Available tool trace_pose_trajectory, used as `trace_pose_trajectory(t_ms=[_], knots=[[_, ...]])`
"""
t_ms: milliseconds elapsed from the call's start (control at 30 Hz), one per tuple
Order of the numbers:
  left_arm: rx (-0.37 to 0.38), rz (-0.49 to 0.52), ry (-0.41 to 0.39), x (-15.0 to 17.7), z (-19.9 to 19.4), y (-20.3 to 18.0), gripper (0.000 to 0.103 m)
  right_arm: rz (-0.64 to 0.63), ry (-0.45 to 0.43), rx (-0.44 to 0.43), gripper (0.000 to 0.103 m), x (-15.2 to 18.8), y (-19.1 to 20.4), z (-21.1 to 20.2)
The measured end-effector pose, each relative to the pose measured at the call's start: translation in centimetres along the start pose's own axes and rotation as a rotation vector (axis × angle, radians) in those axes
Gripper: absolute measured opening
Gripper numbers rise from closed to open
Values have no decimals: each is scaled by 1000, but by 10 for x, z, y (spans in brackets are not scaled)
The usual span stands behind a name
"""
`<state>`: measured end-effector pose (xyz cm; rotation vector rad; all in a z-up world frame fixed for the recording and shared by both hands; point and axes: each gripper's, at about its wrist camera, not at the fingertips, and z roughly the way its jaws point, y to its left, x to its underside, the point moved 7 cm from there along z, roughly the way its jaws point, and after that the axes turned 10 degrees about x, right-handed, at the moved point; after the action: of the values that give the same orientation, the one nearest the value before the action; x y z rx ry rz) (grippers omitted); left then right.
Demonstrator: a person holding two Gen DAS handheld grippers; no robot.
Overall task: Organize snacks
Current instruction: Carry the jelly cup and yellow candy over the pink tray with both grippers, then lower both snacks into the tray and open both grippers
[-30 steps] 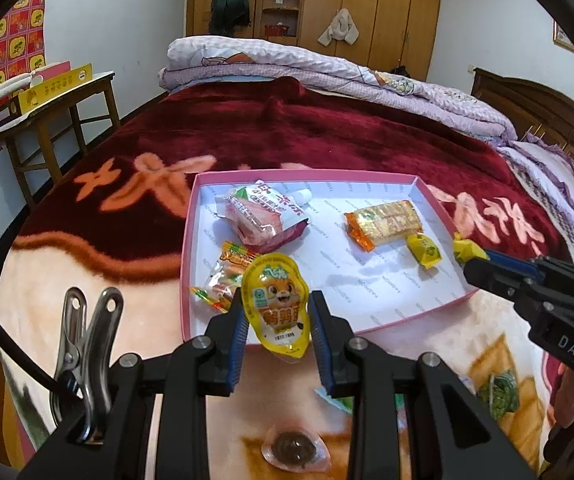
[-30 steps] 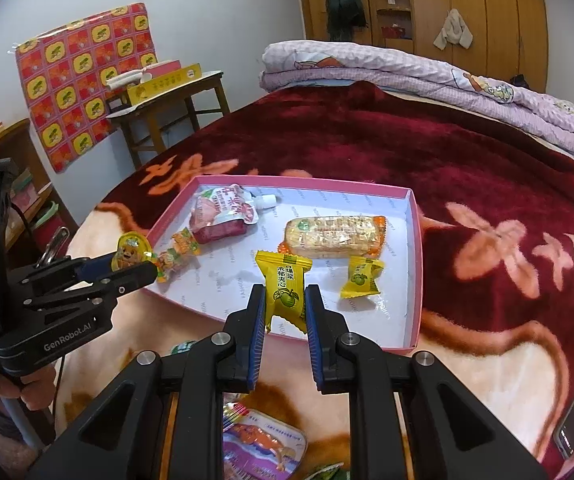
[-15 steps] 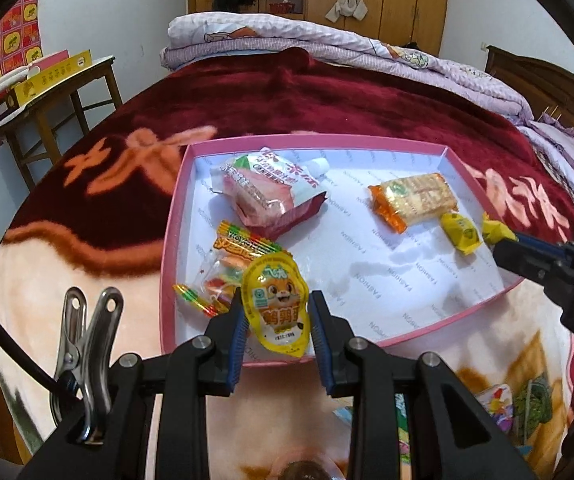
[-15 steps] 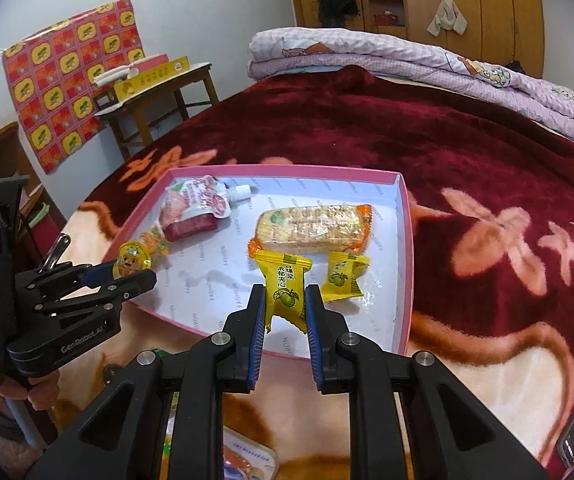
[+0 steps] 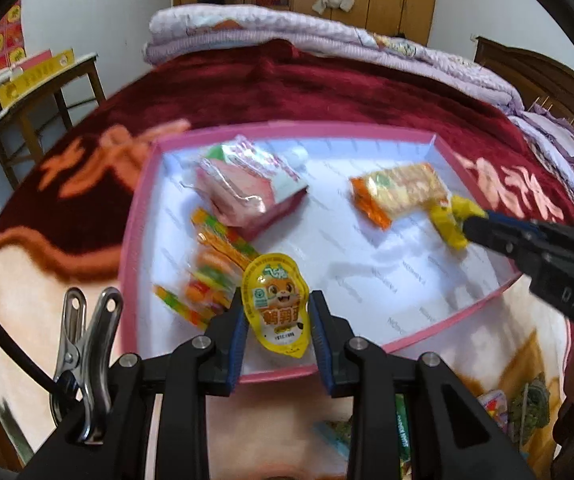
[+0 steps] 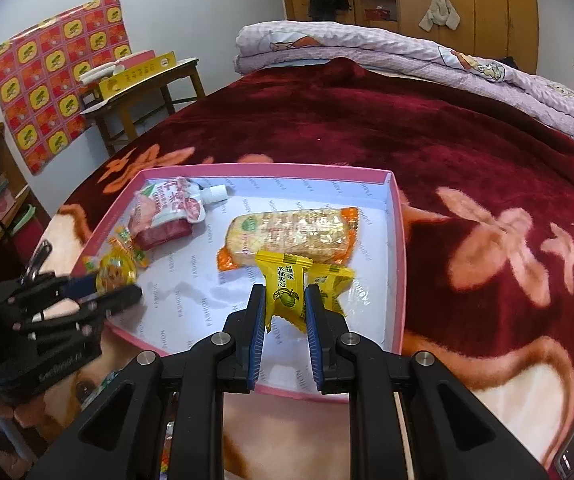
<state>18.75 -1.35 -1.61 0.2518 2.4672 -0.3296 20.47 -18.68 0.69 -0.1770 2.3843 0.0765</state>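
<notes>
A pink tray (image 5: 371,348) (image 6: 397,216) with a white floor lies on the bed. My left gripper (image 5: 275,308) is shut on a yellow jelly cup with a cartoon animal (image 5: 277,300), held over the tray's near left part. My right gripper (image 6: 285,304) is shut on a yellow wrapped candy (image 6: 285,284), above the tray's right side. In the tray lie a pink drink pouch (image 5: 243,184) (image 6: 167,212), an orange-ended cracker pack (image 5: 399,192) (image 6: 291,236), a colourful candy packet (image 5: 207,276) and another yellow candy (image 6: 333,278).
Red and cream blanket (image 6: 407,120) covers the bed; folded purple quilts (image 5: 307,36) lie at the far end. A wooden stool with yellow boxes (image 6: 143,76) stands at the left. More snack packets (image 5: 527,408) lie on the blanket in front of the tray.
Both grippers have moved forward and down over the tray, each keeping its snack. The tray's contents look larger and closer.
</notes>
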Motion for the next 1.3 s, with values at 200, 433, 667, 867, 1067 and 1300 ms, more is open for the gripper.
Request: trace_pose_trajectory(t_ms=[200, 433, 667, 867, 1067, 1300], knots=[[-22, -19, -1, -4, 6, 8, 31, 11, 14, -5, 20, 0, -1, 10], [-43, -8, -17, -7, 8, 10, 31, 7, 19, -5, 20, 1, -2, 16], [-39, -10, -18, -9, 9, 10, 32, 4, 20, -3, 21, 0, -2, 18], [-34, -12, -21, -9, 9, 9, 35, -4, 22, -4, 21, -2, -1, 20], [3, -26, -9, -8, 7, 8, 45, -21, 15, -32, 36, -1, 6, 13], [13, -23, -17, -6, -4, 5, 46, -79, -40, -29, 41, -4, 24, -8]])
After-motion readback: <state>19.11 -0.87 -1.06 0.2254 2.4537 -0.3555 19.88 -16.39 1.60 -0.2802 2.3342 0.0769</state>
